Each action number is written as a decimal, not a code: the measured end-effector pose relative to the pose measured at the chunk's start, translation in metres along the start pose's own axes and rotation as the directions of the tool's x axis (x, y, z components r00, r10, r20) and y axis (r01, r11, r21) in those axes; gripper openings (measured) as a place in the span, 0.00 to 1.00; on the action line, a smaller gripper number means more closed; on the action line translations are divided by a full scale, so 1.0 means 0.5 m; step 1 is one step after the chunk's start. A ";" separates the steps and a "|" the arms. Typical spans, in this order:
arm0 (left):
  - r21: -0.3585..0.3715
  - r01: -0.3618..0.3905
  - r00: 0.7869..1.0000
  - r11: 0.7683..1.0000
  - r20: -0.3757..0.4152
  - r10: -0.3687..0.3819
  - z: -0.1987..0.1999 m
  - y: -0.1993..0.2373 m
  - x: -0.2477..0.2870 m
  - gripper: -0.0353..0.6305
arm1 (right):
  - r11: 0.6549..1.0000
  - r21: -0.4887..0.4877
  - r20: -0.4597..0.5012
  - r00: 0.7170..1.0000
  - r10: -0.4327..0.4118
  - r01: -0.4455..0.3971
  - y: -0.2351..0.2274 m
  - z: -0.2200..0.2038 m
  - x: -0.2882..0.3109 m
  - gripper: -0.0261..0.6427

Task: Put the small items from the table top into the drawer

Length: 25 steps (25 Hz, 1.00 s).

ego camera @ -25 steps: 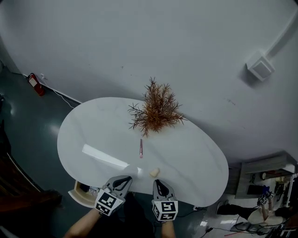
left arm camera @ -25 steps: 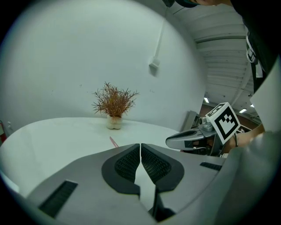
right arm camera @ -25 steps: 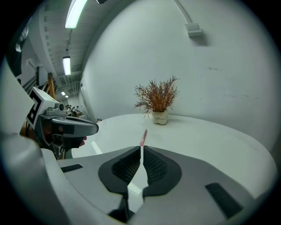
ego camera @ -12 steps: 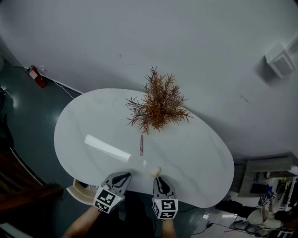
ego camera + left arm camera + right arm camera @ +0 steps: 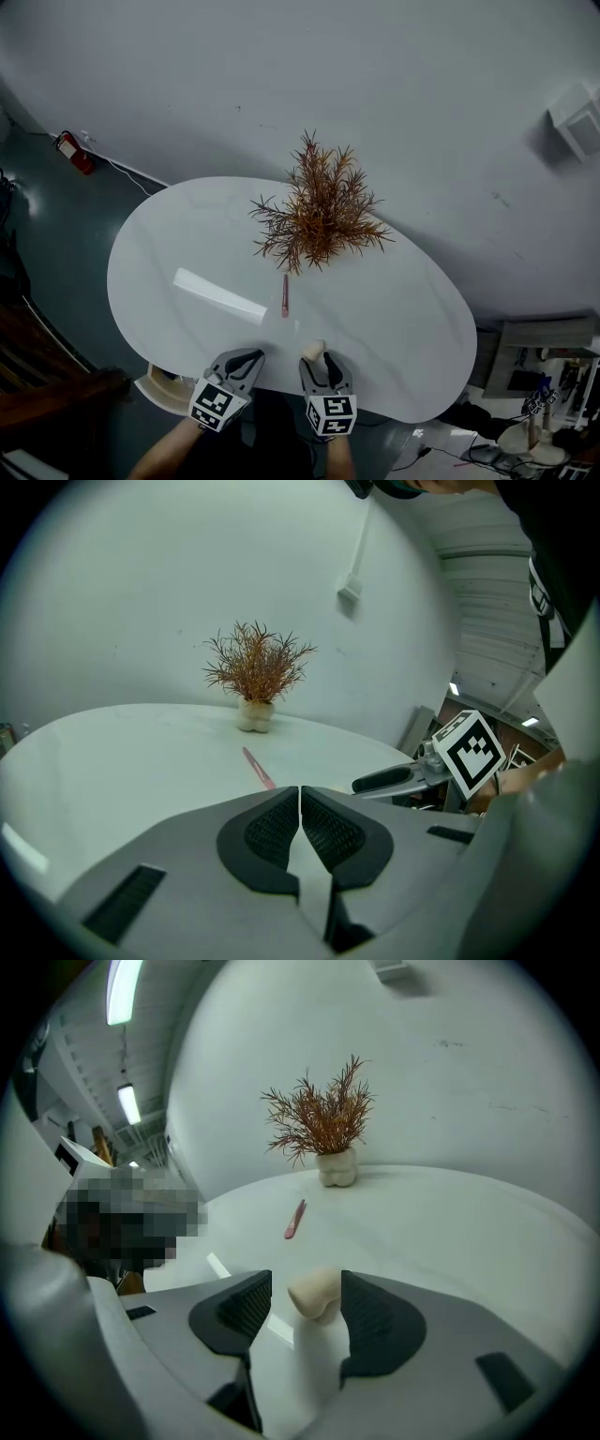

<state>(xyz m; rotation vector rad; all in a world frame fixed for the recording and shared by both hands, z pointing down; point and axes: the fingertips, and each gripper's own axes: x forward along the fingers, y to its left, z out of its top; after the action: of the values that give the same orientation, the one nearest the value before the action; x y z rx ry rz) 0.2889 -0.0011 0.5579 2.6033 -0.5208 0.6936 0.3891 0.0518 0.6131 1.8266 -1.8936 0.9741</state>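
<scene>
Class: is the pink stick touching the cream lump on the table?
Apart. The head view shows bare tabletop between the pink stick and the cream lump.

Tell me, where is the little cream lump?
The small cream lump lies at the white oval table's near edge in the head view, between the right gripper's jaws, which have just been opening.

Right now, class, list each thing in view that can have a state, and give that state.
left gripper: shut, empty
right gripper: open, jaws just opened, cream lump between them, ungripped
cream lump: resting on table
pink stick: lying flat on table
drawer: pulled out
plant: upright
</scene>
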 end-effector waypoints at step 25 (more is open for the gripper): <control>-0.014 -0.038 0.999 0.999 0.028 0.039 0.008 0.027 -0.031 0.09 | 0.998 -0.053 0.015 1.000 -0.023 0.024 0.013 0.030 0.006 0.16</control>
<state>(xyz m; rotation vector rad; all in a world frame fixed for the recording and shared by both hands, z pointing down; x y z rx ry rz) 0.2719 -0.0105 0.5504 2.5999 -0.5834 0.6645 0.3857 0.0393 0.6031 1.8261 -1.8843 0.8958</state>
